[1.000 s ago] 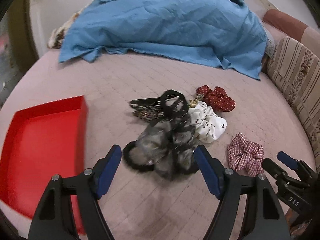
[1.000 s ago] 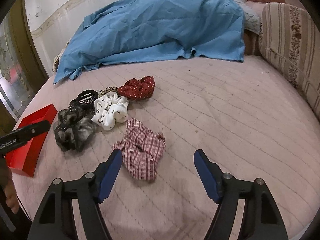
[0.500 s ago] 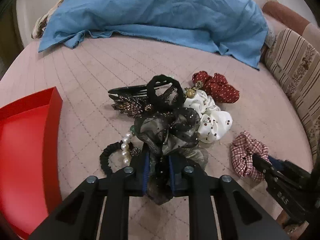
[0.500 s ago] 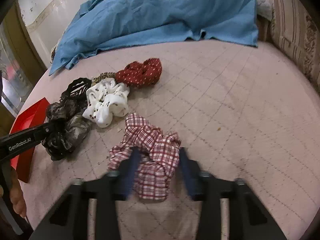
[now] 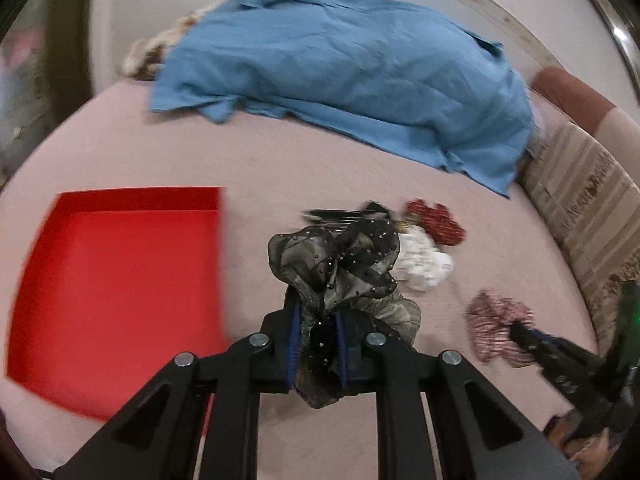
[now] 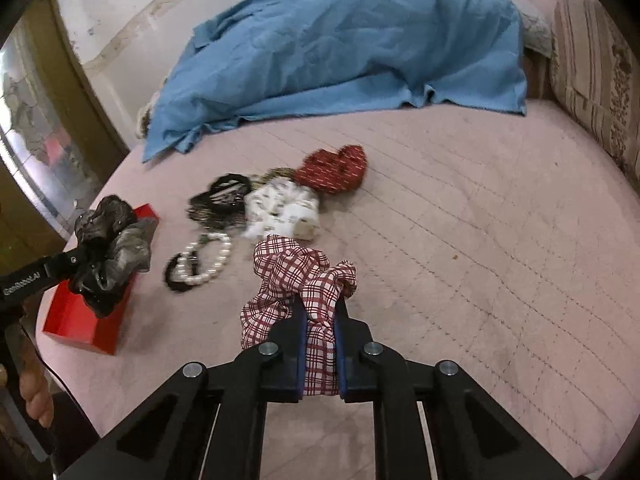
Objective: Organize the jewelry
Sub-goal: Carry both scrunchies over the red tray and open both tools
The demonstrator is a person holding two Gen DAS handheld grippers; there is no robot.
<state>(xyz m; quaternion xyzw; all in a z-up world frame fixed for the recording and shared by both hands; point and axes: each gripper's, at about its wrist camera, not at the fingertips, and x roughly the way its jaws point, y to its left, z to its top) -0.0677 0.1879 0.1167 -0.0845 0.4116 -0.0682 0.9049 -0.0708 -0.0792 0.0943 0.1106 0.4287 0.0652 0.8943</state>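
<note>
My left gripper (image 5: 316, 312) is shut on a black sheer scrunchie (image 5: 336, 256) and holds it off the pink bed, just right of the red tray (image 5: 120, 272). From the right wrist view, that scrunchie (image 6: 112, 240) hangs over the tray's (image 6: 80, 320) near end. My right gripper (image 6: 320, 312) has its jaws closing, and the pads press a red-and-white plaid scrunchie (image 6: 296, 268) that is lifting off the bed. Between the two lie a white dotted scrunchie (image 6: 284, 212), a red scrunchie (image 6: 332, 170), a black claw clip (image 6: 224, 196) and a pearl bracelet (image 6: 208, 260).
A blue cloth (image 6: 340, 48) covers a heap at the back of the bed. A striped cushion (image 6: 592, 72) lines the right side. A person's hand (image 6: 36, 396) shows at the lower left. Bare quilted bed (image 6: 480, 260) spreads to the right.
Both grippers went from wide open to closed, the left on the black scrunchie, the right on the plaid one. The left has lifted its scrunchie and carried it toward the red tray.
</note>
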